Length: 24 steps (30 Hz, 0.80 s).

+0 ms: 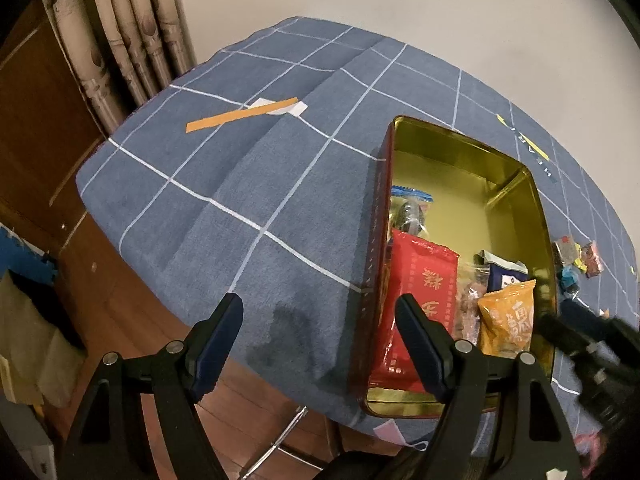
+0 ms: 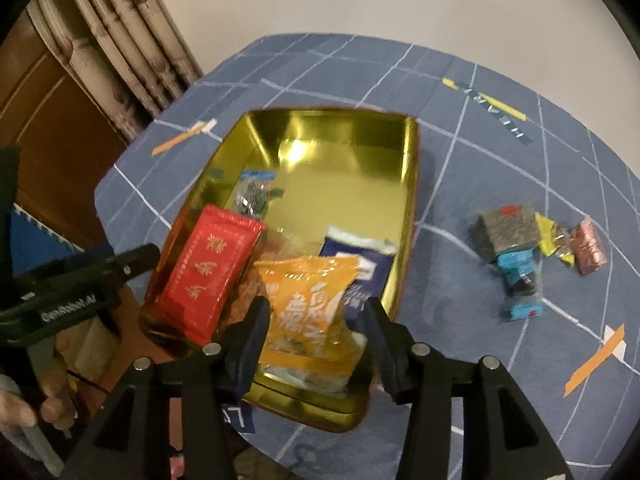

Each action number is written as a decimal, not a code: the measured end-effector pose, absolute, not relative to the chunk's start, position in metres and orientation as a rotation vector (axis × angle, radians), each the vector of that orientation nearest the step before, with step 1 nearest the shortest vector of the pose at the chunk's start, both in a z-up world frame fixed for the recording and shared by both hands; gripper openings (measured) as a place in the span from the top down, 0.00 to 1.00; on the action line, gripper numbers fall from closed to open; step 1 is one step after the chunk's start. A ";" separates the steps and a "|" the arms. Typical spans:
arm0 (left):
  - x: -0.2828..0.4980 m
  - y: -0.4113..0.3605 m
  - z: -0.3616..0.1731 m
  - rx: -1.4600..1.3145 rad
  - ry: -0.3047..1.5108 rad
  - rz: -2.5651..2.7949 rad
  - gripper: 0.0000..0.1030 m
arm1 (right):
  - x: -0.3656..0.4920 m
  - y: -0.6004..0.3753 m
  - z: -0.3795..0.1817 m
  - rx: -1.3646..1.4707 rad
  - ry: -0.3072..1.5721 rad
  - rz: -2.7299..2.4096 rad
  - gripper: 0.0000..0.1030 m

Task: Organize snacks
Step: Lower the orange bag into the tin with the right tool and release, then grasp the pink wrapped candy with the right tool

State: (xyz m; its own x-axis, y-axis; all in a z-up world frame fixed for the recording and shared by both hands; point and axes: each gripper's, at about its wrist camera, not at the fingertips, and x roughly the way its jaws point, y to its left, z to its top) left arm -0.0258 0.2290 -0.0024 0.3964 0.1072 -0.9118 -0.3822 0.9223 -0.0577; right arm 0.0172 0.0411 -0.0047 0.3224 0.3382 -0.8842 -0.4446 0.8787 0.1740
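Note:
A gold-lined tin (image 1: 472,140) (image 2: 328,112) lies open on the blue checked tablecloth. Inside it are a red packet (image 2: 212,272) (image 1: 420,288), a navy packet (image 2: 360,256), a clear blue-topped packet (image 2: 254,192) and an orange packet (image 2: 312,280) (image 1: 506,320). My right gripper (image 2: 316,304) stands open over the tin's near end, and the orange packet lies between its fingers, resting in the tin. My left gripper (image 1: 319,300) is open and holds nothing. It hovers over the cloth at the tin's left wall.
Several loose wrapped snacks (image 2: 516,248) (image 1: 576,260) lie on the cloth right of the tin. Orange tape strips (image 1: 240,118) (image 2: 596,360) mark the cloth. The table's left edge drops to a wooden floor, with a curtain (image 1: 132,32) behind.

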 end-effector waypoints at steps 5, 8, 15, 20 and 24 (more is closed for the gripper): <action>-0.024 0.224 -0.002 -0.252 1.120 0.315 0.27 | 0.029 0.002 0.013 -0.097 1.063 0.460 0.52; -0.023 0.220 -0.001 -0.233 1.119 0.316 0.27 | 0.043 -0.032 0.017 -0.087 1.047 0.385 0.52; -0.019 0.200 0.005 -0.181 1.107 0.279 0.27 | 0.069 -0.109 0.007 -0.105 1.017 0.258 0.52; -0.010 0.174 0.017 -0.137 1.103 0.231 0.27 | 0.084 -0.145 -0.006 -0.141 1.005 0.230 0.52; 0.004 0.142 0.024 -0.094 1.111 0.166 0.27 | 0.098 -0.163 -0.017 -0.149 1.000 0.234 0.52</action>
State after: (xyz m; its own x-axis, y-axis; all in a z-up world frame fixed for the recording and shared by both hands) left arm 0.0039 0.1419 0.0239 0.4327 0.0865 -0.8974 -0.1801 0.9836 0.0079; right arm 0.0979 -0.1628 -0.0170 0.5181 0.1259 -0.8460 -0.2621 0.9649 -0.0169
